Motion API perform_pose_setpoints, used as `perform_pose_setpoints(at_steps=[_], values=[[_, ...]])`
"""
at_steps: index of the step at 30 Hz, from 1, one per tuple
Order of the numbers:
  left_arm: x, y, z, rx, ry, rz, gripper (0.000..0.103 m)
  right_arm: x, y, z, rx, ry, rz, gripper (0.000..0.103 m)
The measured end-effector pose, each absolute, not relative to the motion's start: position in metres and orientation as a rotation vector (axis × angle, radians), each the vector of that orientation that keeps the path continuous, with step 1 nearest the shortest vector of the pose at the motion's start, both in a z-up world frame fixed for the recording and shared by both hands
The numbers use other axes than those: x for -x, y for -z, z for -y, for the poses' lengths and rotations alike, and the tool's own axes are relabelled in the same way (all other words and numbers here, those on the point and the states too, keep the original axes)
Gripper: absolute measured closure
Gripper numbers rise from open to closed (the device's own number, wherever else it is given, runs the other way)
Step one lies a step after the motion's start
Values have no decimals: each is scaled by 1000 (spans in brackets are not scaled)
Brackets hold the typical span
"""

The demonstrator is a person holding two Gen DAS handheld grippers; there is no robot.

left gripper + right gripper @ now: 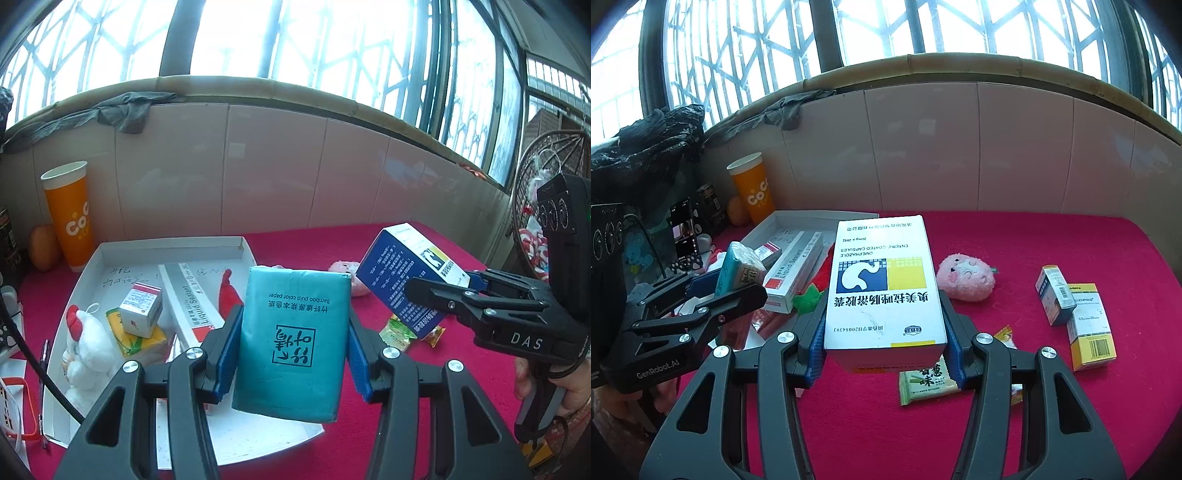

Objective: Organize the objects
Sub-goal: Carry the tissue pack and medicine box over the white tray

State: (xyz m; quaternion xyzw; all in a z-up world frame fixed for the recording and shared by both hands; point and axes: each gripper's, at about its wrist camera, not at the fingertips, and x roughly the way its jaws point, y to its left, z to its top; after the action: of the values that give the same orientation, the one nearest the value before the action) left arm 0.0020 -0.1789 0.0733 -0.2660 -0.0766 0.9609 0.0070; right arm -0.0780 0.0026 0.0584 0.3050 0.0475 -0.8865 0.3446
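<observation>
Two grippers are each clamped on a load and carried above the red cloth (pixel 1034 236). For the step in hand to be done well, each load should be brought low over a bare patch of the white tray (pixel 110 254) before the pads are released, so that nothing already lying there is knocked; the tissue pack is soft, so it is judged likely to sag if let go from height.

A teal tissue pack (pixel 295 339) is held by the left gripper (pixel 293 354), its blue pads pressed on both long sides, jaws part-way closed. A white medicine box (pixel 882 288) is pinched likewise by the right gripper (pixel 886 354), tilted slightly.

Below the left gripper the tray is seen, holding a sealant box (pixel 188 299), a small carton (pixel 142 308) and a plush chicken (pixel 86 343). Beyond the right gripper, a pink plush (pixel 964 277), snack packets (pixel 925 380) and two more boxes (pixel 1086 325) are left on the cloth.
</observation>
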Motion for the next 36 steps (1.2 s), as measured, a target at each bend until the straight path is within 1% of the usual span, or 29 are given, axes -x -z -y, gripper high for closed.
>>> perform_pose_setpoints(at_steps=[20, 28, 32, 36], values=[[-19, -63, 232, 803, -3093, 414, 52, 65, -63, 71, -759, 2228, -298, 52], [-15, -69, 249, 795, -3151, 395, 52, 62, -61, 101, -754, 2186, -368, 51], [-10, -74, 260, 795, -3187, 378, 52, 65, -62, 111, -761, 2180, -367, 51], [0, -82, 270, 818, -3313, 294, 52, 74, -64, 118, -779, 2183, -361, 51]])
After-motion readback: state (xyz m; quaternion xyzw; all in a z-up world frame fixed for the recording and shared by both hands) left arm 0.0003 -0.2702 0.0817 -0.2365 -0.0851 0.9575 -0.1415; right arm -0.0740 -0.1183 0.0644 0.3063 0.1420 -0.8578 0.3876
